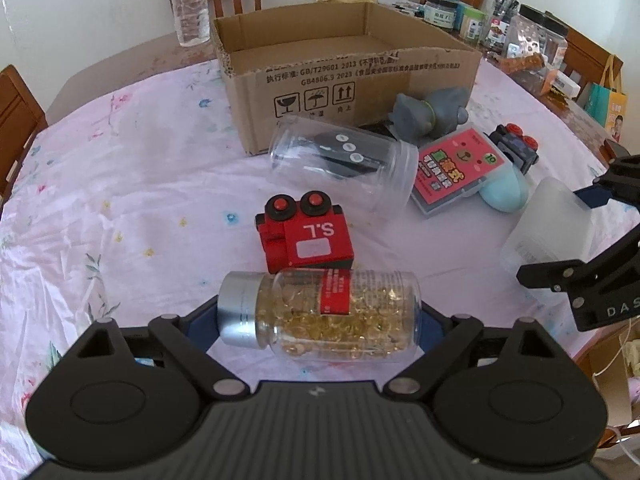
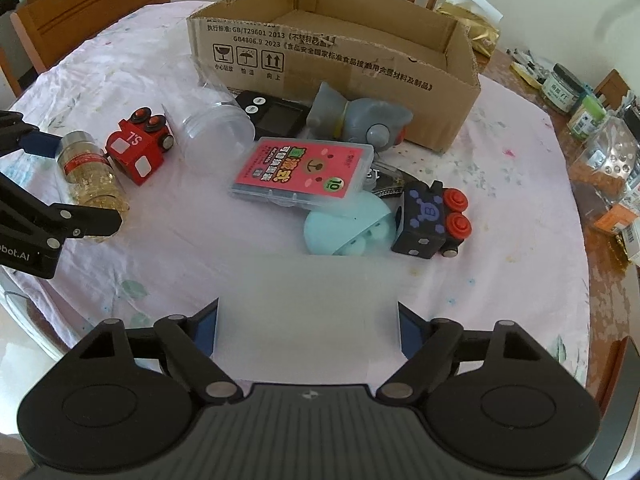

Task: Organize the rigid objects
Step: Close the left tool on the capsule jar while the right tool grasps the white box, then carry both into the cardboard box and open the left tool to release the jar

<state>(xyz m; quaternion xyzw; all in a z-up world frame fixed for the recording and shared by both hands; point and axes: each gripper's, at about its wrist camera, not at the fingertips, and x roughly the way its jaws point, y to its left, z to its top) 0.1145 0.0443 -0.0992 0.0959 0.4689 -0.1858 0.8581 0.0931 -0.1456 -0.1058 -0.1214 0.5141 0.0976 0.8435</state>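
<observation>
Left wrist view: my left gripper (image 1: 318, 320) has jaws closed on capsule bottle (image 1: 320, 314), held sideways by its ends, low over desk (image 1: 132, 184), just in front of red toy block (image 1: 306, 236). Cardboard box (image 1: 348, 80) beyond, open. Risk: smooth round bottle rolls out of jaws during lift.

Right wrist view: my right gripper (image 2: 308, 328) has jaws clamped on frosted plastic box (image 2: 308, 312). Risk: box blocks my sight ahead; could clip blue toy block (image 2: 430, 220) or teal case (image 2: 344, 228).
</observation>
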